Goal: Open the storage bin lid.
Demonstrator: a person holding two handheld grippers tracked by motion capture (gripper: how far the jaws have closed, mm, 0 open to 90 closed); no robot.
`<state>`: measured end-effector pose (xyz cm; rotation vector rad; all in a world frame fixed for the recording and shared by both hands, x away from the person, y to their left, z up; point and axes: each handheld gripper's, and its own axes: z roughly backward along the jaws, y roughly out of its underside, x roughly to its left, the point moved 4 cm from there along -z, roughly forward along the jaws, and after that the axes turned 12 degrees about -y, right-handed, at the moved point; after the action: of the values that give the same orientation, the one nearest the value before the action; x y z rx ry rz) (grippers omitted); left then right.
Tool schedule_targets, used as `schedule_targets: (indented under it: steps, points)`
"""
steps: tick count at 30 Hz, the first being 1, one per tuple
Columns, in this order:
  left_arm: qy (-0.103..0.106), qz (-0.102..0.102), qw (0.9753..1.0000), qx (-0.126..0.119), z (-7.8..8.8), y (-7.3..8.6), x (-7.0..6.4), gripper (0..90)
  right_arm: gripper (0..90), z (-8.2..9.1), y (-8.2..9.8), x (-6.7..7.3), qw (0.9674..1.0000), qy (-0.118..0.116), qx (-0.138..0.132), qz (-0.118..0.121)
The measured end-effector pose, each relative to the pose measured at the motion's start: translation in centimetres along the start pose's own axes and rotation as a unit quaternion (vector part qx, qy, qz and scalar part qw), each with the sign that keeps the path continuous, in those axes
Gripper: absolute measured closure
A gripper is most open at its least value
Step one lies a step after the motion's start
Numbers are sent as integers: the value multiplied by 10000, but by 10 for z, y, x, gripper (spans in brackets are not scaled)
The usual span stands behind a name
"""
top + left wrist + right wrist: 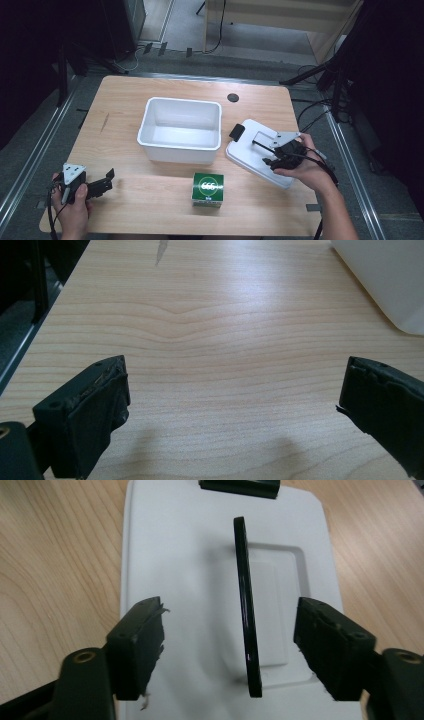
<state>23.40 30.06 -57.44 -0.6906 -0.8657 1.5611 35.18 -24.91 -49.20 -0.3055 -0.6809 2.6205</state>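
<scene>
Black, rubber-padded jaws of the right gripper (227, 650) are held apart on either side of a thin black upright handle (247, 605), which stands in the recessed panel of a flat white plastic lid (175, 555) directly beneath them. No contact with the handle is seen yet. For a sound grasp, the handle should be kept centred between the pads and the jaws closed squarely across its flat faces, low near its base. The left gripper (232, 405) is likewise held apart over bare light wooden tabletop (200, 340), with the white rectangular plastic bin (180, 129) ahead and to its right.
</scene>
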Motion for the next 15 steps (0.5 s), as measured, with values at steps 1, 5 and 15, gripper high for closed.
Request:
schedule_targets:
  steps: [1,5,15]
  points:
    - [-3,-20,10000,1,0,0,0,4,268,2,-1,1,10000,-22,-35,0]
    - [-2,-19,10000,0,0,0,0,4,181,9,-8,9,9997,-232,-107,-54]
    - [8,-71,10000,56,-1,-1,0,4,0,18,-24,34,9974,-725,-44,12]
